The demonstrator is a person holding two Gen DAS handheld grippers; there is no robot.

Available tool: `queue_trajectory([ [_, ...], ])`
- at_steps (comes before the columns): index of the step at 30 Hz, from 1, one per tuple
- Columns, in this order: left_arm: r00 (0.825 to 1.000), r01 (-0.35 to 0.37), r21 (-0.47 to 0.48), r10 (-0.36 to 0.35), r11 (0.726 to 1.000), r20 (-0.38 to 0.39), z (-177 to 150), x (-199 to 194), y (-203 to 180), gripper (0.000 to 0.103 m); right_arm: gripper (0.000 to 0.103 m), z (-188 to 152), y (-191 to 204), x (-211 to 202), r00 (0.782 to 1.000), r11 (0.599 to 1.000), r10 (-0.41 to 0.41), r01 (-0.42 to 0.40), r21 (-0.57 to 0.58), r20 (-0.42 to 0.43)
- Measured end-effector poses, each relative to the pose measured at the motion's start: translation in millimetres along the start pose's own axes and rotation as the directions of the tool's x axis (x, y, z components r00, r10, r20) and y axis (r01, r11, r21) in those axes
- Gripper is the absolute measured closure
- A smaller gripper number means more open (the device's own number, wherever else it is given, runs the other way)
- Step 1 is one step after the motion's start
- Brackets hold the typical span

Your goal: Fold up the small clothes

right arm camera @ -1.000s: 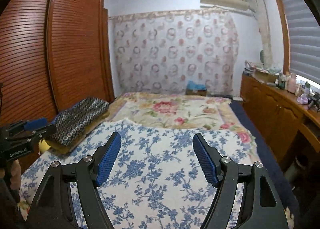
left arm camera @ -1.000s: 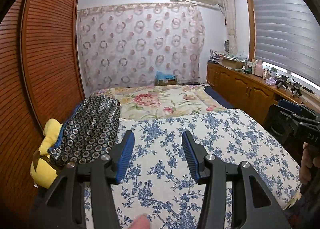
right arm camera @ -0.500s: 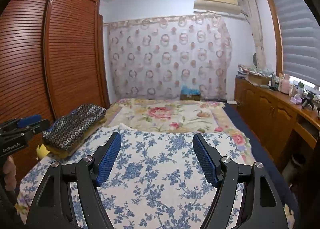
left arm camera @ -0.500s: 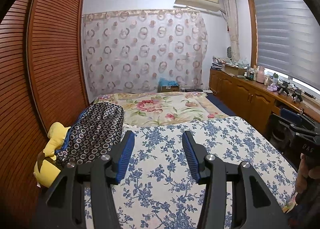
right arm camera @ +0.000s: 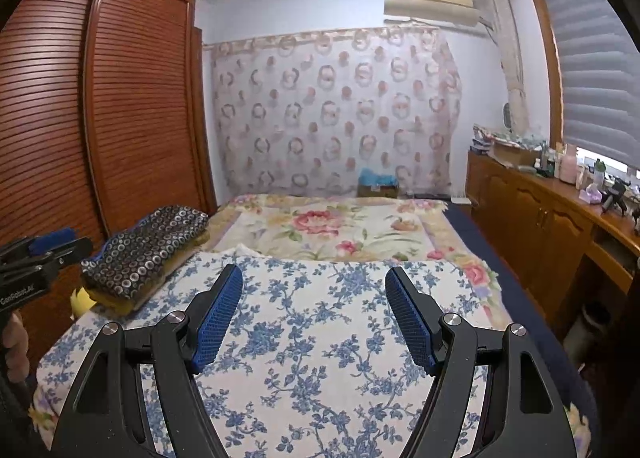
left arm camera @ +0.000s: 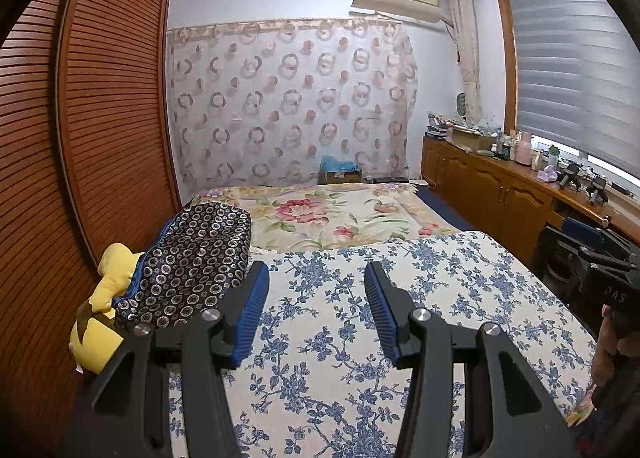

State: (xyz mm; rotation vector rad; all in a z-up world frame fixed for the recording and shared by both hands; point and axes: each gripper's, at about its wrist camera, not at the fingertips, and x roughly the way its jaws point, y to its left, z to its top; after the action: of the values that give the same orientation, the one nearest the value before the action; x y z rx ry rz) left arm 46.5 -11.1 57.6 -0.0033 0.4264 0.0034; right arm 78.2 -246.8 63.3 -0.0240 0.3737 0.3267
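Left gripper: your left gripper (left arm camera: pixel 316 308), black frame with blue ribbed pads, is spread wide with nothing between its fingers; it hangs above the near end of the bed.
Right gripper: your right gripper (right arm camera: pixel 314 314), same build, is spread wider yet and grips nothing; it hangs over the same spread.
Cross-view: each tool shows at the edge of the other's camera, the right one (left arm camera: pixel 600 262) far right, the left one (right arm camera: pixel 36 258) far left, each with your hand just below it.
Surface: white bedspread with blue flower print (left arm camera: pixel 460 290) lies flat directly under and ahead of both grippers.
Beyond it: cream quilt with pink roses (left arm camera: pixel 328 214) covers the far half of the bed, its near edge tucked under the blue-print spread.
Task item: dark folded cloth with small white ring pattern and blue edge (left arm camera: pixel 188 266) sits ahead and to the left of your left gripper, near its left finger in the view but not touching; whether it is a garment or a cushion cover you cannot tell from here.
Under it: yellow plush toy (left arm camera: pixel 100 318) pokes out at the cloth's left side, against the brown slatted wardrobe doors (left arm camera: pixel 80 138).
Right side: wooden cabinet run (right arm camera: pixel 540 226) with cluttered top, well apart from both grippers.
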Motion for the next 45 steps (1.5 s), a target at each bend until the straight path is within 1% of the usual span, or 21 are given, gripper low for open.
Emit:
queue_trajectory([
  [15,1.0,-0.012,0.001,0.012,1.0,0.005,-4.8,4.3,9.9,0.054,0.027,-3.6,-3.9,5.4,1.0,1.0,-0.003,0.003,0.003,-0.009],
  [45,1.0,-0.022,0.001,0.022,1.0,0.007,-6.4,6.8,11.6,0.054,0.027,-5.4,-3.6,6.4,1.0,1.0,-0.002,0.002,0.004,-0.01],
])
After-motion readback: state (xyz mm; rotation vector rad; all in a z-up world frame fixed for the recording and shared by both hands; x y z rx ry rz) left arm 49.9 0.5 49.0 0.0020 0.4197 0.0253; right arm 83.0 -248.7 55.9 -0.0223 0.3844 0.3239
